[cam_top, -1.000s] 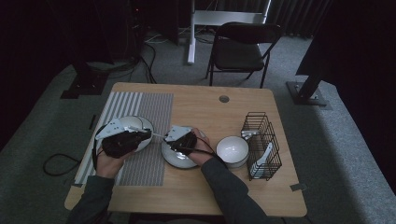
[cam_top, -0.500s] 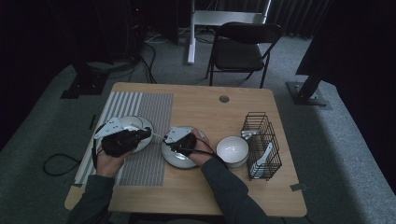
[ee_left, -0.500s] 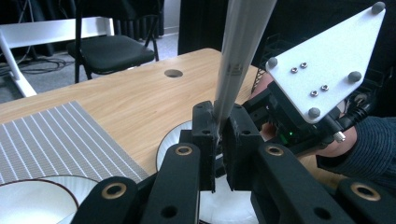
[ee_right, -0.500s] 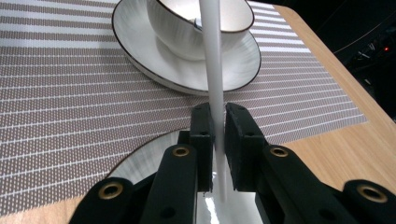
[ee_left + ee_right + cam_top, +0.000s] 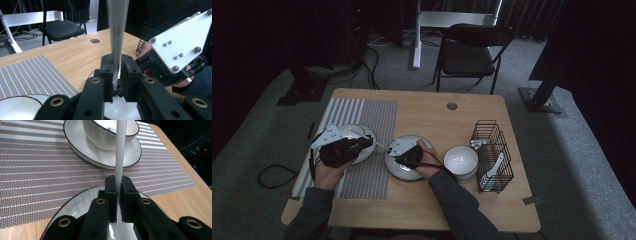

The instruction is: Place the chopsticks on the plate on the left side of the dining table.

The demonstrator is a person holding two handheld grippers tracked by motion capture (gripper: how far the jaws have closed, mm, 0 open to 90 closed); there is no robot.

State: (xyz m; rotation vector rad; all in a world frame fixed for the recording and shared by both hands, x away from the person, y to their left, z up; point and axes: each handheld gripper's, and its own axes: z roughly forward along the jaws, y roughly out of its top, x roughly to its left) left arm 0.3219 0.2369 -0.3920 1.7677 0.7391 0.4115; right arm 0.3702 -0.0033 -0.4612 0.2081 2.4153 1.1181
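The left gripper [image 5: 116, 75] has its two blocky black jaws closed on a slim, smooth grey metal handle [image 5: 117, 27], which stands up from between them and widens toward the top of the left gripper view. Just beyond and below those jaws lies the glossy rim of a plate [image 5: 98, 73], and to their right is the right gripper [image 5: 172, 52] with its flat, pale three-cornered plate studded with small screws, held in a hand.

The right gripper [image 5: 117, 192] is likewise clamped on a thin, matte white stick [image 5: 120, 147] that runs straight ahead from its jaws. Whether the two grippers hold one utensil or two cannot be told. Directly under this gripper is a round white plate with a thin dark rim [image 5: 75, 202], shiny enough to reflect the jaws. Ahead of it spreads a woven mat [image 5: 37, 160] of brown and pale stripes, and farther ahead on that mat a ribbed white bowl [image 5: 105, 135] sits in a matching dark-rimmed saucer [image 5: 82, 147].

From the high view, the left gripper [image 5: 364, 144] sits over the saucer [image 5: 362, 131] and the right gripper [image 5: 394, 150] over the plate [image 5: 399, 170]. Right of the right gripper stand another round white bowl [image 5: 460, 161] and a black wire rack [image 5: 492, 150], all on a smooth light wooden table [image 5: 437, 115].
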